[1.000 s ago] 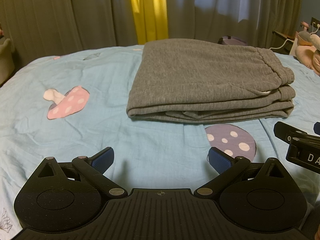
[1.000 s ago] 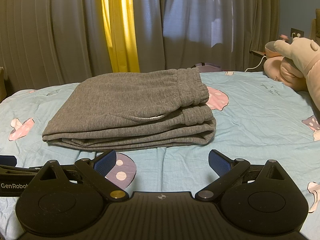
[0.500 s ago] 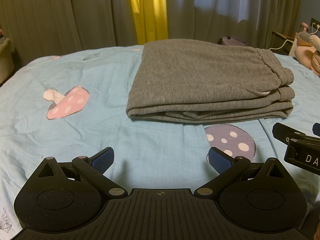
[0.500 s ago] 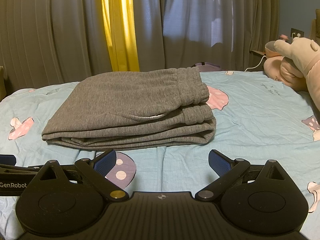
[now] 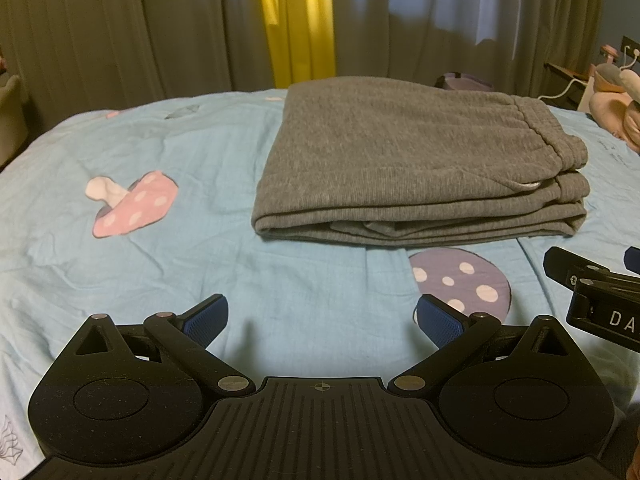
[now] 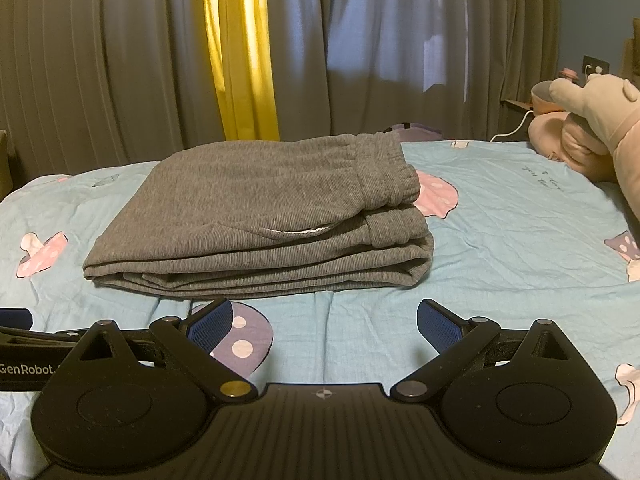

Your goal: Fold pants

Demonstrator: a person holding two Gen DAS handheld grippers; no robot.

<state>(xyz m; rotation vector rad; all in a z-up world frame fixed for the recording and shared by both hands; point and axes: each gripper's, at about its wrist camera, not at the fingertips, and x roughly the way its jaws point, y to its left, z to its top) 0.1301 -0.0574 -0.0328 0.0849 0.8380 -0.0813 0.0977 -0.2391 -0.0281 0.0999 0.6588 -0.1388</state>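
From the left wrist camera, the right edge cuts things off: only a black slice of the right gripper pokes in, lettering clipped after "DA", so its fingers are out of sight here. A plush toy at the far right is half out of frame, and a dark object behind the pants, against the curtains, is too dim to name. The left gripper sits low over the blue bedsheet with its jaws spread wide, blue pads well apart, nothing between them, nothing gripped. The grey pants lie folded in a flat stack on the sheet ahead, waistband to the right, well clear of the fingertips, with a purple mushroom print between stack and gripper. Over to the right wrist camera: the left gripper shows only as a black bar at the left edge, its label cropped to "GenRobot", tip partly hidden. The plush toy runs off the right side. The right gripper is released too, jaws wide, pads bare, hovering over the bedsheet and holding nothing. The pants rest folded straight ahead, layered edges facing the camera, a sliver of white pocket lining peeking out, the stack near but apart from both fingers.
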